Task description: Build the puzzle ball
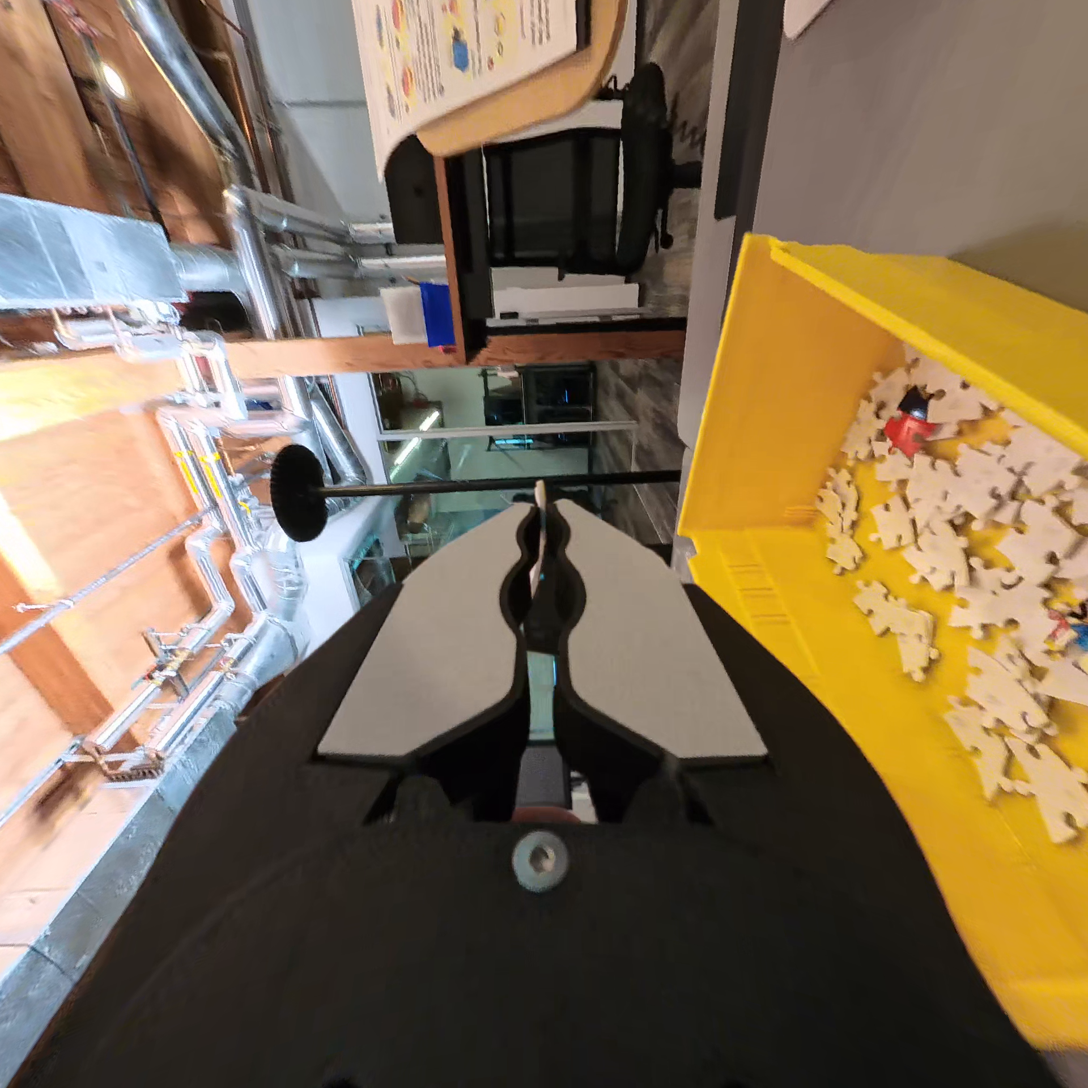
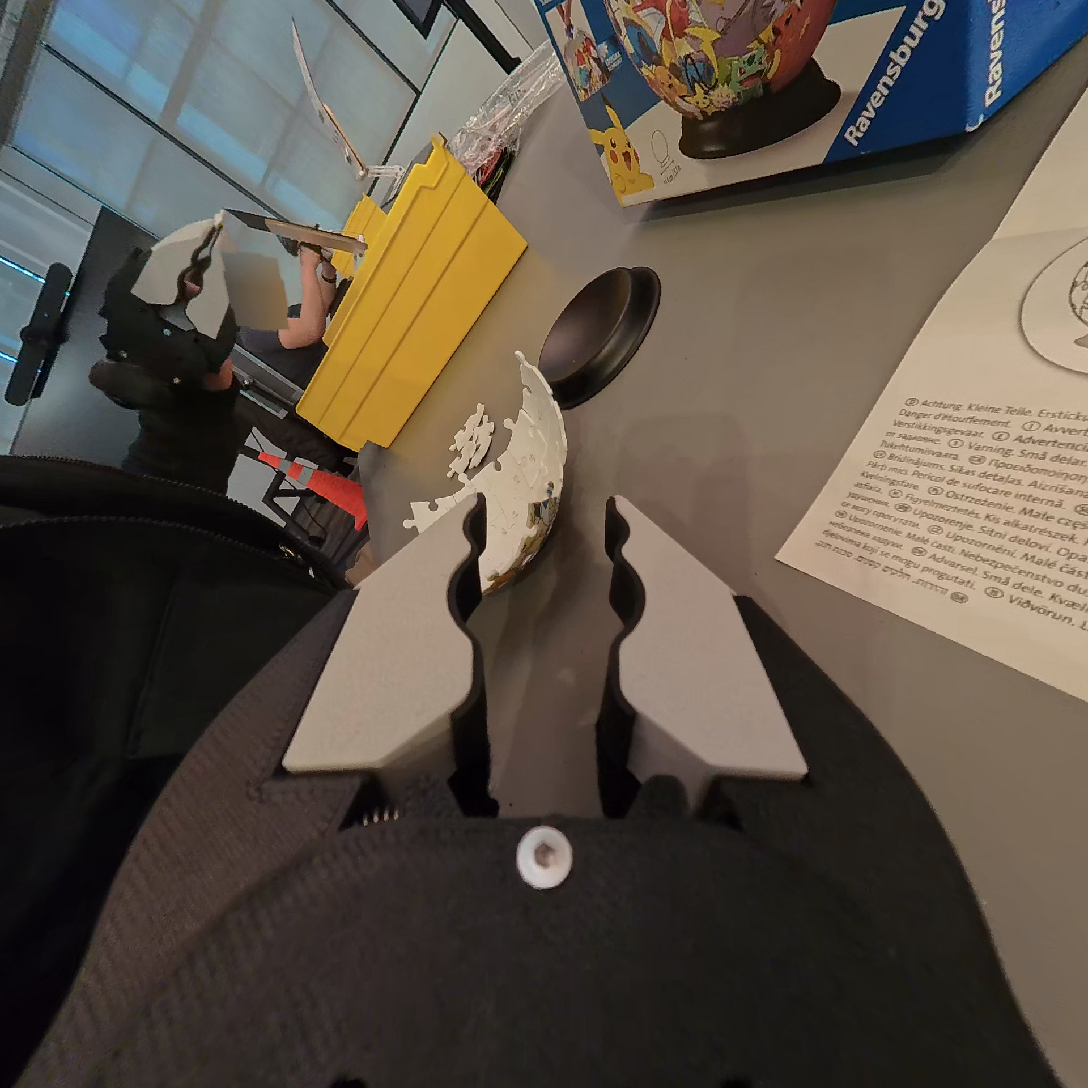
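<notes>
My left gripper (image 1: 544, 506) is shut on a white puzzle piece (image 1: 540, 490), seen edge-on and sticking out past the tips. It is held in the air beside the yellow bin (image 1: 736, 412), which holds several loose puzzle pieces (image 1: 971, 530), mostly white side up. My right gripper (image 2: 546, 503) is open and empty, low over the grey table. The partly built puzzle ball (image 2: 533, 447), a curved shell with its white inside showing, lies just past and left of the right gripper's tips. The left gripper (image 2: 212, 235) also shows far left in the right wrist view, raised above the bin (image 2: 412, 312).
A black round stand (image 2: 600, 335) sits behind the ball shell. The blue puzzle box (image 2: 765, 76) is at the back right, a printed instruction sheet (image 2: 971, 441) at the right, and crumpled clear plastic (image 2: 506, 118) behind the bin. A black bag (image 2: 147, 559) lies off the table's left edge. There is about 45 centimeters between the tips of the two grippers.
</notes>
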### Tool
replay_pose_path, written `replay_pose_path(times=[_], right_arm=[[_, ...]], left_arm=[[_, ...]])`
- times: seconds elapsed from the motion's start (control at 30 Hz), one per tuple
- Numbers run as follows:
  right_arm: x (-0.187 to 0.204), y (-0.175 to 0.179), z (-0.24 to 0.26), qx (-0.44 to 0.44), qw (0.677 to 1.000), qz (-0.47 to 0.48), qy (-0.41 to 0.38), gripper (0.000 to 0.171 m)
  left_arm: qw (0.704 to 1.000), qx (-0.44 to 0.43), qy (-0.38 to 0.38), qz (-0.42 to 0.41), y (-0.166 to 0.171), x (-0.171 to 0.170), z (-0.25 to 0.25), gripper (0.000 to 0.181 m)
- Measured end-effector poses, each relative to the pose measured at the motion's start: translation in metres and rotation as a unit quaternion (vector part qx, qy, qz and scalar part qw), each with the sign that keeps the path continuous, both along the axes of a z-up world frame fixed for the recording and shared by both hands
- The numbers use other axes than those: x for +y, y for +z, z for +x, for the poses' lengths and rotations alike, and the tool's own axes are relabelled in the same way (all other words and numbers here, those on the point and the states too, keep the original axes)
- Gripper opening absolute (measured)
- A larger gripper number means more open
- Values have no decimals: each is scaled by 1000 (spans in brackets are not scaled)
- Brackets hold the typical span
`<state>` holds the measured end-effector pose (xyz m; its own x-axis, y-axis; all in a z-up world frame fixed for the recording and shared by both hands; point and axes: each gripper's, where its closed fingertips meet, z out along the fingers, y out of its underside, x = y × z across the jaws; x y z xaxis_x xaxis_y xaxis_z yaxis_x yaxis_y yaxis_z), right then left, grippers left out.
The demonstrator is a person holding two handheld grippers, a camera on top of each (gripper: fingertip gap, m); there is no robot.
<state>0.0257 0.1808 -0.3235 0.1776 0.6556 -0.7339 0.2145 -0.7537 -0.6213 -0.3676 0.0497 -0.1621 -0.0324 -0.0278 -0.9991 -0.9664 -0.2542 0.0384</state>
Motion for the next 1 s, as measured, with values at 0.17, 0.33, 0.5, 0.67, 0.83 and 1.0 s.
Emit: replay_pose_path(times=[0.17, 0.33, 0.5, 0.67, 0.83, 1.0], right_arm=[[0, 0, 0, -2, 1000, 2, 0, 40], [1, 3, 0, -1, 1000, 13, -4, 40], [8, 21, 5, 0, 998, 51, -31, 39], [5, 51, 4, -4, 995, 84, -52, 40], [-29, 80, -24, 40, 998, 51, -7, 37], [-53, 91, -51, 89, 995, -26, 26, 33]], left_arm=[[1000, -7, -16, -7, 4, 4, 11, 2], [992, -111, -63, -23, 10, 10, 62, 2], [965, -218, -136, -50, 7, 21, 135, 2], [944, -246, -212, -61, -6, 35, 213, 2], [942, -190, -269, -68, -31, 52, 275, 2], [934, -136, -322, -75, -53, 59, 320, 2]])
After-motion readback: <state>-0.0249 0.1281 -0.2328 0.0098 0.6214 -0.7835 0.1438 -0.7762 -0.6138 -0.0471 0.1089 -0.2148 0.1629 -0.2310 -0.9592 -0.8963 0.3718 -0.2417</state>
